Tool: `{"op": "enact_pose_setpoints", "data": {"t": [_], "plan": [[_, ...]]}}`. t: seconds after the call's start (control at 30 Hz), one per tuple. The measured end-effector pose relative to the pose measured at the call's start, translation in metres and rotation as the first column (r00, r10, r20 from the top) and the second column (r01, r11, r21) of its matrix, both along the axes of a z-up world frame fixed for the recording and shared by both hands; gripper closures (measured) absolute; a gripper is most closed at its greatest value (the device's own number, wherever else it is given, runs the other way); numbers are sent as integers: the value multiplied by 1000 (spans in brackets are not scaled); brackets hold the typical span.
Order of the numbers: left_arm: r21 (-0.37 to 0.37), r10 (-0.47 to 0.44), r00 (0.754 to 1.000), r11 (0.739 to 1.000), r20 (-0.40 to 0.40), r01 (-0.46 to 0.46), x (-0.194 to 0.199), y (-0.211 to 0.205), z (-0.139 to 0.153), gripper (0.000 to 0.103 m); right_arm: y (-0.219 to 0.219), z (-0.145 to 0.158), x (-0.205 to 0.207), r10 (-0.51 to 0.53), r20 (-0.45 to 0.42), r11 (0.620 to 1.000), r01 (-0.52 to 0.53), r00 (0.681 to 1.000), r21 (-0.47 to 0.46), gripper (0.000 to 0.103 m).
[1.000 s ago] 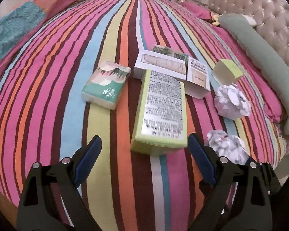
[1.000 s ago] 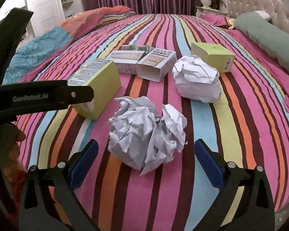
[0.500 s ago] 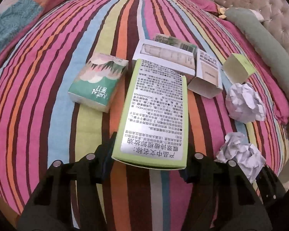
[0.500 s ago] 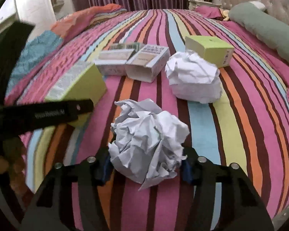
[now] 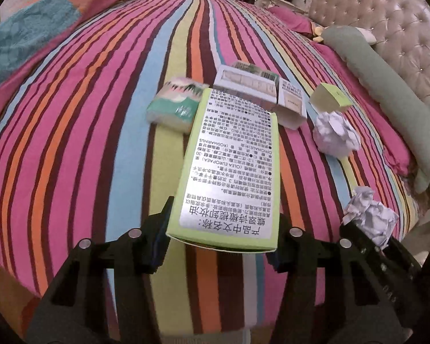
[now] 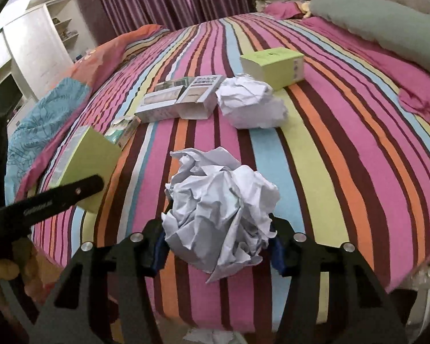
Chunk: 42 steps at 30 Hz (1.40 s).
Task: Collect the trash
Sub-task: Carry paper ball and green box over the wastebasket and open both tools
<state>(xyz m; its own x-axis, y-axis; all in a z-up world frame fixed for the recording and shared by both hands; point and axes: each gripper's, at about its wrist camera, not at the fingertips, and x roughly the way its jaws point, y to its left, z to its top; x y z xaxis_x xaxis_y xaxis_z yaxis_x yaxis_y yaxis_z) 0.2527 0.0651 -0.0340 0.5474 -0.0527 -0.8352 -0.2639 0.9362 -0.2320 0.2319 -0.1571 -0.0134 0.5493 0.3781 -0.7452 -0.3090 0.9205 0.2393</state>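
Note:
My left gripper [image 5: 218,246] is shut on the near end of a long lime-green box with a silver printed label [image 5: 232,166], held tilted above the striped bedspread [image 5: 86,143]. In the right wrist view that box [image 6: 86,163] hangs at the left with the left gripper's black finger [image 6: 57,197] across it. My right gripper [image 6: 218,246] is shut on a crumpled white paper ball [image 6: 220,206], lifted off the bed. The same ball [image 5: 369,215] shows at the lower right of the left wrist view.
On the bed lie a second paper ball [image 6: 249,103], a small green box [image 6: 272,66], two white cartons [image 6: 183,100] and a green tissue pack [image 5: 175,106]. A green bolster [image 5: 387,80] and a tufted headboard [image 5: 401,28] stand at the right. The bed's near edge [image 6: 186,315] is just below my grippers.
Both grippers went from open to shut, the left on the long green box and the right on the near paper ball. Both things have come up off the bedspread and back toward the near edge.

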Motion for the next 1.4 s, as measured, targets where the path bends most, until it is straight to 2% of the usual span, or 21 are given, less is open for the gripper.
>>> {"op": "enact_pose_setpoints", "data": {"t": [0.27,0.67,0.87,1.1,1.2,1.4], "plan": [[-12,-14,1000,1000,12,14,-48,-2,-1,50,-7,2,-31,-27,-11,999,28,1000,31,50],[9,-60,998,998,24,60,-128,-11,-1,50,-15,1,-86,-54,-10,997,55,998,63,50],[-13,-76,997,997,-14,76,-167,-21,-20,50,-13,-7,-110,-57,-40,997,59,998,43,50],[-57,-89,988,995,-128,83,-194,-32,-63,50,-8,-43,-124,-59,-206,994,76,977,76,50],[-115,-86,980,991,-182,66,-195,-31,-81,50,-6,-58,-127,-56,-270,995,77,961,69,50],[-179,-91,952,983,-291,39,-198,-35,-119,50,-4,-102,-125,-62,-442,992,103,895,70,50]]}}
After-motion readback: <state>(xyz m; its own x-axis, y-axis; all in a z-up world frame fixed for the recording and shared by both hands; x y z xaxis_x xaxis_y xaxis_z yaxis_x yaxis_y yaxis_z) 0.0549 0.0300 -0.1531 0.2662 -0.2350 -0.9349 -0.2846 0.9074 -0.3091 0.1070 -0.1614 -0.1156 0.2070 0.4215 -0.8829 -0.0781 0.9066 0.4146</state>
